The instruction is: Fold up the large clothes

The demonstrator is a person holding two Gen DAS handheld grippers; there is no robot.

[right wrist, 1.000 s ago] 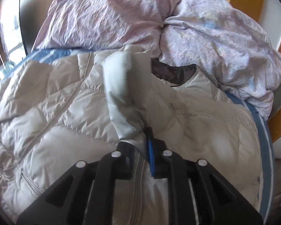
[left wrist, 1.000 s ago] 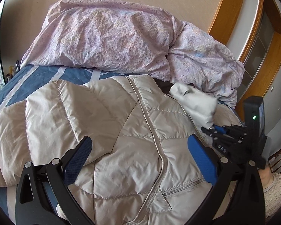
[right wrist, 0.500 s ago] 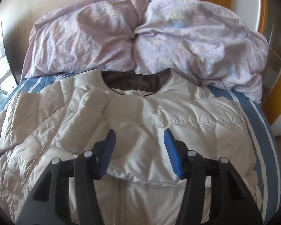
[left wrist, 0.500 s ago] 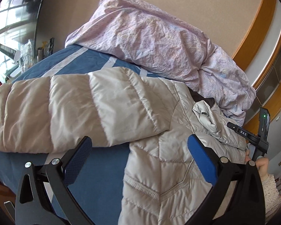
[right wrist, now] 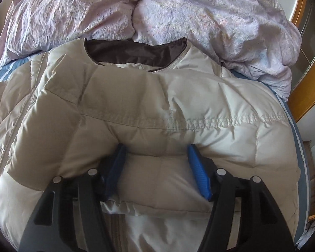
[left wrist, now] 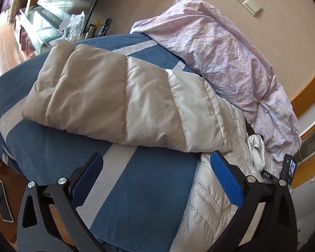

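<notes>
Left gripper [left wrist: 155,176] hovered over the bed [left wrist: 149,191], fingers wide apart, holding nothing. Right gripper [right wrist: 156,168] pressed into the folded sleeve, fingers spread, not clamped. Puffer jacket [right wrist: 157,109] lay on the bed, collar toward the duvet [right wrist: 199,16]; other sleeve [left wrist: 107,98] stretched toward the bed's edge.

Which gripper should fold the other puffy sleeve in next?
Probably the left hand-held gripper: open, facing the spread sleeve on the blue bed. The right hand-held gripper sits over the folded one.
</notes>
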